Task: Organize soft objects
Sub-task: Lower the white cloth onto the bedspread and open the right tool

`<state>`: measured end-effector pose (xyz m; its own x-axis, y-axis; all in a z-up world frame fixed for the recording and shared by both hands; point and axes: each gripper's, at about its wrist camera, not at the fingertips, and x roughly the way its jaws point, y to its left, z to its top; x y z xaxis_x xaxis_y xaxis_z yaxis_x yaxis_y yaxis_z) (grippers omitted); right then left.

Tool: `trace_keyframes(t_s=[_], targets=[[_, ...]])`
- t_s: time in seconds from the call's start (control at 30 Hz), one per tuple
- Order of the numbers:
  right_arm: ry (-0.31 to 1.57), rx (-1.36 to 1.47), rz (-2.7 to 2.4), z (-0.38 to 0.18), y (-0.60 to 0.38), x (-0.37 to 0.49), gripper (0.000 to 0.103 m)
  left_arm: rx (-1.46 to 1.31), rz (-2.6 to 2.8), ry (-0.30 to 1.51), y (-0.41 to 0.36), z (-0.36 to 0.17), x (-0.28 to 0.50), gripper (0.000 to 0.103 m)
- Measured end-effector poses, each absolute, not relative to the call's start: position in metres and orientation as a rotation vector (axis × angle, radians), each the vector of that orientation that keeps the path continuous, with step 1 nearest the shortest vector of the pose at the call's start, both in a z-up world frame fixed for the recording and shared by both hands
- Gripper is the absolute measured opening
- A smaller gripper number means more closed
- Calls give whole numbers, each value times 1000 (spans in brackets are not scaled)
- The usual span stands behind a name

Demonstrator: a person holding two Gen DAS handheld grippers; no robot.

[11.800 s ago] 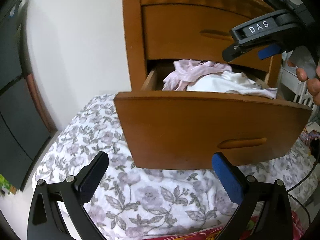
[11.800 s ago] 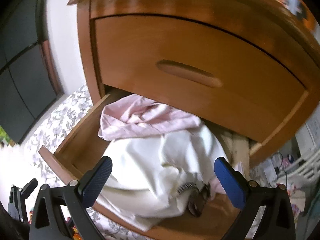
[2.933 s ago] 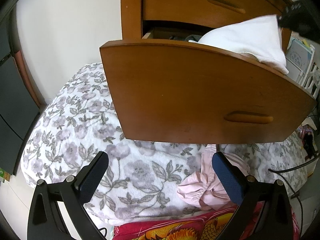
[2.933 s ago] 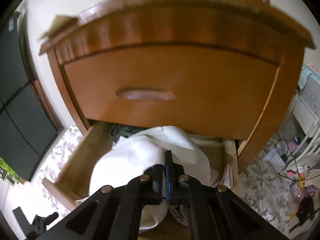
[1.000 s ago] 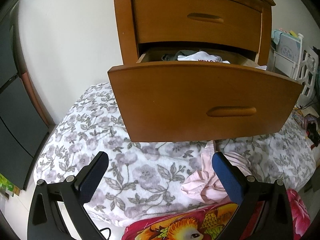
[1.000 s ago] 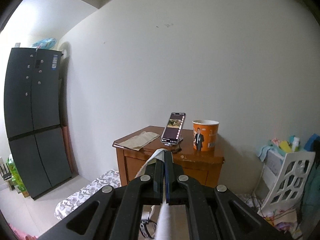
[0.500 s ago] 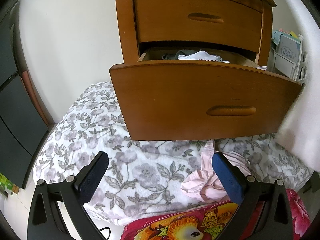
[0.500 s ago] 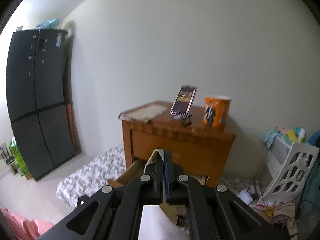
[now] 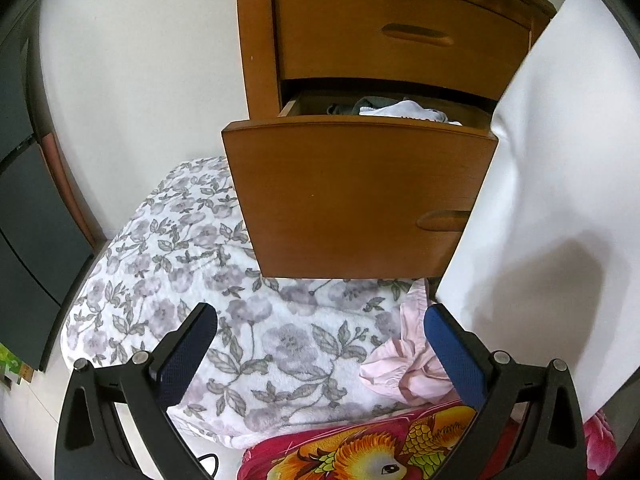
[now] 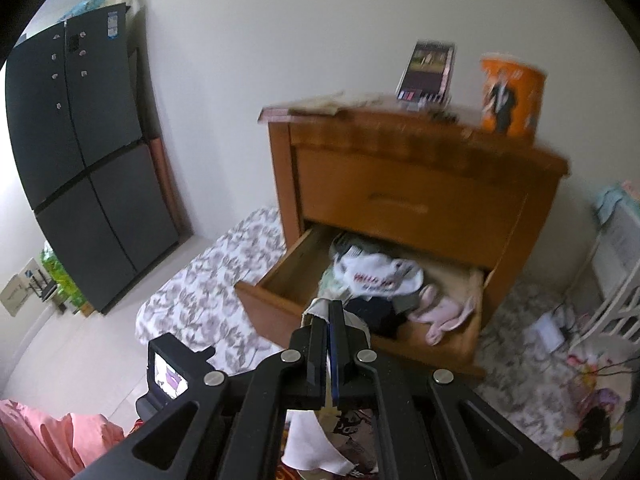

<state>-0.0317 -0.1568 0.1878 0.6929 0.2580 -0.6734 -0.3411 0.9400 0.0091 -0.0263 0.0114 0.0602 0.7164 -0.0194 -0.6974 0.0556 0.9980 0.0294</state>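
Right gripper (image 10: 331, 312) fingers pinching white cloth (image 10: 310, 438), open drawer (image 10: 288, 268) of clothes beyond

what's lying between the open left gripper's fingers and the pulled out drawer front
In the left wrist view, the floral blanket fills the stretch between the left gripper and the drawer front, with a crumpled pink garment beside the right finger.

White wall (image 10: 320, 20) | wooden nightstand (image 10: 420, 184), lower drawer (image 9: 352, 196) open | dark fridge (image 10: 84, 140) at left | floral blanket (image 9: 200, 280) below | pale floor (image 10: 60, 360).
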Motion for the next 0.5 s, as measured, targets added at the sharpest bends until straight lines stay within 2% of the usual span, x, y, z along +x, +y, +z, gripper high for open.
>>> trace_keyframes(t_s=[0.2,0.5], targets=[[824,-112,364,151,-148,-13,1,42,-42,780,12,58,-25,103],[1032,-175,285,60,-160,9,1,39,-43,785,12,58,-24,103]])
